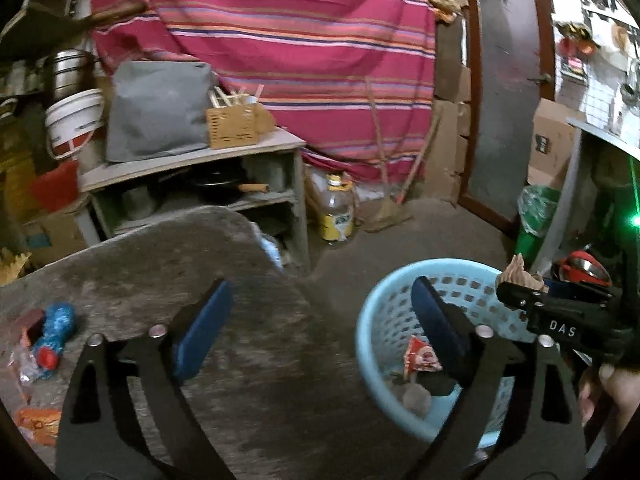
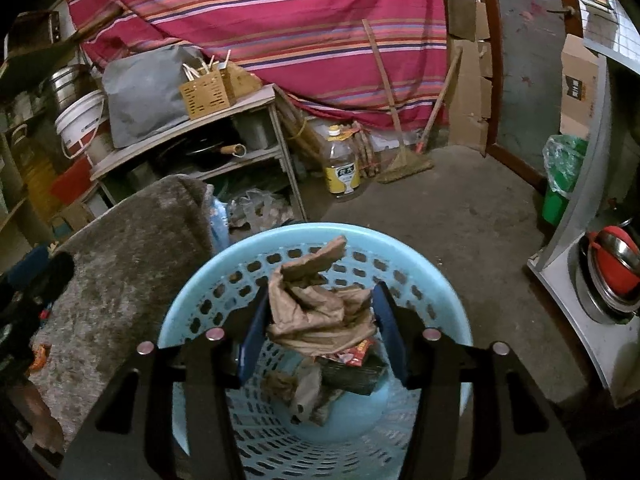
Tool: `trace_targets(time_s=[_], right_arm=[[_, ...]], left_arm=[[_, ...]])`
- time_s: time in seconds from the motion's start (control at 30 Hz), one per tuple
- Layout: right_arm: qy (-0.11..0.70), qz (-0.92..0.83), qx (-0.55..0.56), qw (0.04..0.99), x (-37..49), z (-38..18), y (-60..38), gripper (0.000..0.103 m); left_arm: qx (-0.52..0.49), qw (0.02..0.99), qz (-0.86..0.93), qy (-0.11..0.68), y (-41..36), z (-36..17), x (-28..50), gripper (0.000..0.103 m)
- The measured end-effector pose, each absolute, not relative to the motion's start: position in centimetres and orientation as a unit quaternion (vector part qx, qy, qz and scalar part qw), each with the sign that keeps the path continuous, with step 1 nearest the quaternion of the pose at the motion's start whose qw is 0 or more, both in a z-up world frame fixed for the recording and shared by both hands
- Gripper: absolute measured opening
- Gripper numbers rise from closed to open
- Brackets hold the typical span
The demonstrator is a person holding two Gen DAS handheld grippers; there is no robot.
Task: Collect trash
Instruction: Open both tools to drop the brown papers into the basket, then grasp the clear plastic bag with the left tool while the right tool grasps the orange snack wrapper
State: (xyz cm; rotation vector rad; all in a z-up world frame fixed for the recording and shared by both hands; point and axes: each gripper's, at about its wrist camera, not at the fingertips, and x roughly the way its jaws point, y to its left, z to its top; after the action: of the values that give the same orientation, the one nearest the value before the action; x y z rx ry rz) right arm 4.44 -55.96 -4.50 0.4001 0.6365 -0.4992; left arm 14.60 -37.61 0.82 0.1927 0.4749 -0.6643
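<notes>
Striped cloth hangs behind the cluttered shelf. My right tongs are clamped on a crumpled brown paper bag directly above the blue basket, which stands on the floor beside the grey surface. My left tongs gape apart, holding nothing. Wrappers lie at the surface's left edge. The bag looks springy; released off-centre, it could catch the rim and tumble out.

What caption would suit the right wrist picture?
Right gripper holds crumpled brown paper over a blue basket of trash.
</notes>
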Motion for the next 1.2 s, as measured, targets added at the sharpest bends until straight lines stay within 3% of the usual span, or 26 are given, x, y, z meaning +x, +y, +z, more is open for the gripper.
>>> trace_targets(time_s=[0.1,0.4,0.7,1.2], right_arm=[[0.307,-0.244,0.187,0.901,4.9,-4.4,-55.3,0.082],[0.308,-0.255,0.170,0.901,6.1,-3.8,-53.8,0.097],[0.306,-0.243,0.149,0.909,7.5,-3.4,-50.3,0.097],[0.338,-0.219,0.136,0.905,13.1,-4.3,-42.8,0.097]], left_arm=[[0.094,0.917,-0.310,0.232,-35.4,0.9,15.1,0.091],[0.083,0.931,-0.265,0.238,-27.6,1.7,17.2,0.097],[0.079,0.949,-0.196,0.234,-18.1,2.7,19.1,0.097],[0.057,0.951,-0.081,0.292,-4.4,-1.7,23.5,0.097]])
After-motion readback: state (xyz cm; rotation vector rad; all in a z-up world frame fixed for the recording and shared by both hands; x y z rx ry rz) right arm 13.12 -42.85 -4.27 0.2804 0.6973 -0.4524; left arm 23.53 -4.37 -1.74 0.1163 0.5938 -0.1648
